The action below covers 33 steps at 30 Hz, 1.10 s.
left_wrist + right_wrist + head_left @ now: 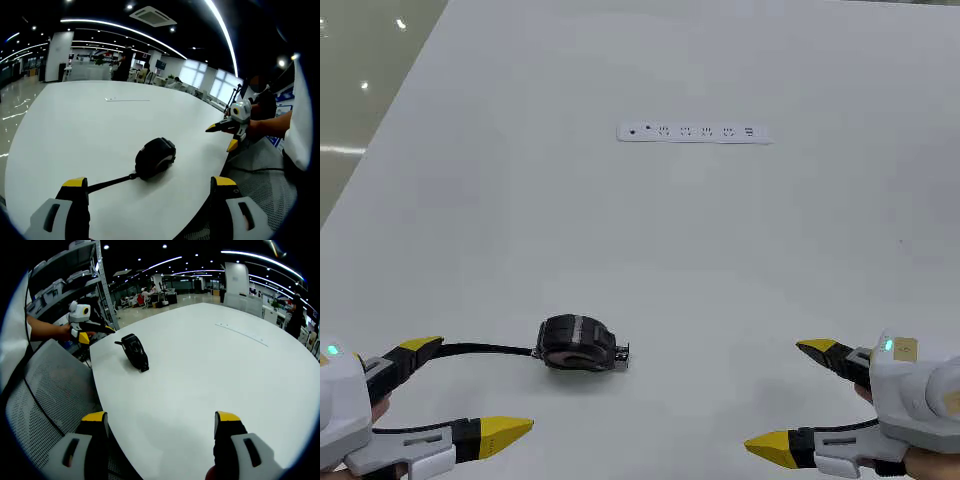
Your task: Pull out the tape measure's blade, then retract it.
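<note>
A black tape measure (578, 344) lies on the white table (650, 230), its black wrist strap (485, 349) trailing left and its blade tip at the right end, blade wound in. My left gripper (470, 392) is open at the lower left, the strap running between its yellow-tipped jaws. In the left gripper view the tape measure (156, 157) sits just ahead of that gripper (150, 186). My right gripper (798, 394) is open at the lower right, well clear of the case. The right gripper view shows the tape measure (135, 352) far ahead of the right gripper (161, 421).
A white power strip (693, 132) lies flat across the far middle of the table. The table's left edge (380, 140) runs diagonally with floor beyond. A grey mesh chair (45, 395) stands beside the table's near edge.
</note>
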Each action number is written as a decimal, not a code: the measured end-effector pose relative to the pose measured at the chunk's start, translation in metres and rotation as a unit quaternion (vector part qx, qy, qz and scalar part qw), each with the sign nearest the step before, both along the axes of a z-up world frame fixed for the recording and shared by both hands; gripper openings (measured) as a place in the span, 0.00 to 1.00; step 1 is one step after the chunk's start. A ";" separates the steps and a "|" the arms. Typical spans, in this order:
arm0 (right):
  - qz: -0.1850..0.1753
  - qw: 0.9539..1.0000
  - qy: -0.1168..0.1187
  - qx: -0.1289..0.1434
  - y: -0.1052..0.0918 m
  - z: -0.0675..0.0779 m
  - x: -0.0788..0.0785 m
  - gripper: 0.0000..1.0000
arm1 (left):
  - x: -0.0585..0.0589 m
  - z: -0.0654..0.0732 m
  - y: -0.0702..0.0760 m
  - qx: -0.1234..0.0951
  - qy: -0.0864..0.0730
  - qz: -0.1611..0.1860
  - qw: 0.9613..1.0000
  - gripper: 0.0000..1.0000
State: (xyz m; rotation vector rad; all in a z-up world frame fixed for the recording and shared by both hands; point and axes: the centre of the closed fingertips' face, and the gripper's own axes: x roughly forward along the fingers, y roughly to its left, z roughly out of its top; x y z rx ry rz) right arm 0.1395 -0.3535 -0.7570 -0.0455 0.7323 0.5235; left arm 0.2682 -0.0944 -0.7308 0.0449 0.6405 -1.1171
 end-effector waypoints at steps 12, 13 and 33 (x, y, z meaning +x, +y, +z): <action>0.002 1.000 0.000 -0.003 0.001 0.003 -0.002 0.89 | 0.000 0.001 0.001 0.000 -0.001 0.000 1.000 0.98; 0.003 1.000 0.000 -0.004 0.000 0.002 -0.002 0.89 | -0.001 0.001 0.001 0.000 0.000 -0.001 1.000 0.98; 0.014 1.000 0.002 -0.004 0.002 0.001 0.001 0.88 | 0.000 -0.001 -0.005 0.005 -0.003 -0.022 1.000 0.97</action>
